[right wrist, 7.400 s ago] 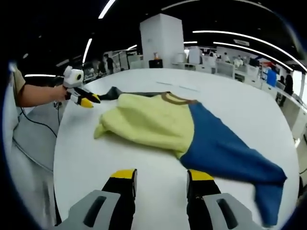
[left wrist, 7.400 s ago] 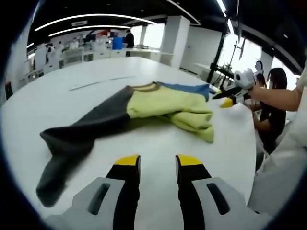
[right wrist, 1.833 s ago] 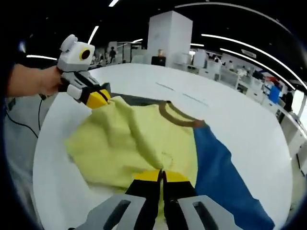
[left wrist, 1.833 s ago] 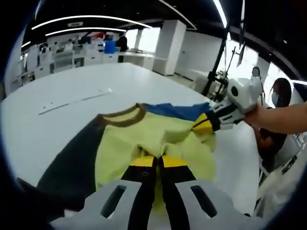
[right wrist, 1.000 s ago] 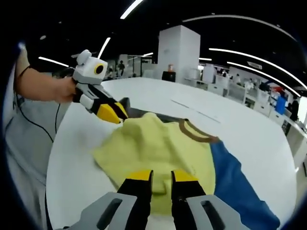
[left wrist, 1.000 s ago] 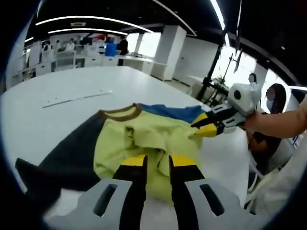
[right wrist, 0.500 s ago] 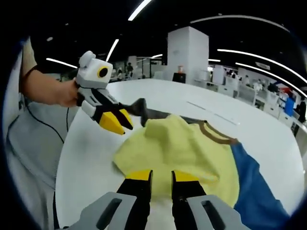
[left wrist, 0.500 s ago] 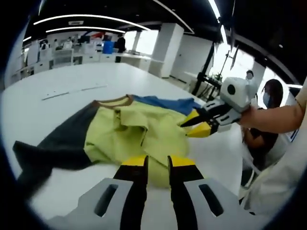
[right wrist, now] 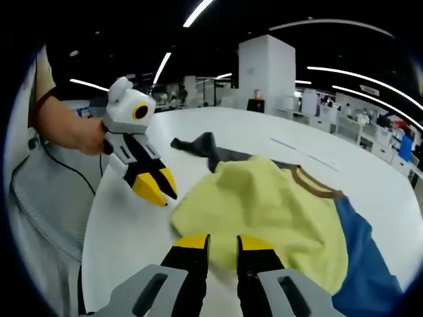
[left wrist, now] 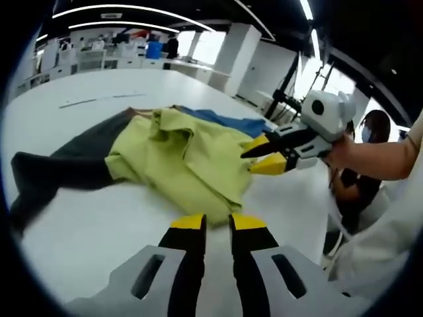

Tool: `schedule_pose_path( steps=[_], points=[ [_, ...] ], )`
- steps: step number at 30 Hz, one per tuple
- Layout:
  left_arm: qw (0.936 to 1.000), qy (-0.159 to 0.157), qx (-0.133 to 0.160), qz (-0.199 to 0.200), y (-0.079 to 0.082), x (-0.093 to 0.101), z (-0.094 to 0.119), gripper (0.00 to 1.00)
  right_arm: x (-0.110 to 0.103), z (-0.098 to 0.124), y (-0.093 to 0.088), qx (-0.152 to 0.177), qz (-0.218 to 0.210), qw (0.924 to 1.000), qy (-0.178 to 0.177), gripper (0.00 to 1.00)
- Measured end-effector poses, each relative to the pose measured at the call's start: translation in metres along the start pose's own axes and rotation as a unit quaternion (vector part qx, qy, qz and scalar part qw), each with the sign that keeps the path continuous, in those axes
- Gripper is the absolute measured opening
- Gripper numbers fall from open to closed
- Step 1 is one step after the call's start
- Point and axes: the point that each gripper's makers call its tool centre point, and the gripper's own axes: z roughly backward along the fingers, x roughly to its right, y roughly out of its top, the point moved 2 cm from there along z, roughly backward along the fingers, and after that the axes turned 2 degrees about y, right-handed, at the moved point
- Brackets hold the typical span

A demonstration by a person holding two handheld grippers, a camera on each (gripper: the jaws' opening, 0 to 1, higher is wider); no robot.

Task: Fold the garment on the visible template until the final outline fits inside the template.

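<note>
The garment [left wrist: 178, 155], its yellow body bunched between a dark sleeve [left wrist: 59, 168] and a blue sleeve [right wrist: 363, 264], lies on the white desk [left wrist: 92, 231], with the left claw [left wrist: 210, 222] and right claw [right wrist: 223, 243] hovering just short of it, each narrowly parted and gripping nothing.

Both views sit low over the white worktop [left wrist: 92, 224], facing each other closely across the yellow garment [left wrist: 192, 158], shared.

A white table [left wrist: 86, 224] is carrying one garment [left wrist: 185, 158], yellow-bodied with a grey sleeve [left wrist: 59, 168] and a blue sleeve [right wrist: 363, 264], lying crumpled near its rounded edge.
</note>
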Motion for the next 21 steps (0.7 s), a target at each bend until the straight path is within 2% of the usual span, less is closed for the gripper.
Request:
schedule_pose_path(
  steps=[9,14,21],
  points=[
    [0.9994,-0.012,-0.017,0.029,-0.015,0.01,-0.008,0.08,-0.008,-0.003,-0.001,-0.004,0.008,0.9999,0.009,0.12],
    [0.9973,-0.015,-0.003,0.072,-0.014,0.011,-0.012,0.07,-0.01,-0.004,-0.001,-0.008,0.015,0.9998,0.012,0.12],
    [0.9942,-0.013,0.014,0.106,-0.013,0.01,-0.015,0.08,-0.011,-0.005,-0.001,-0.008,0.019,0.9997,0.015,0.12]
  ],
)
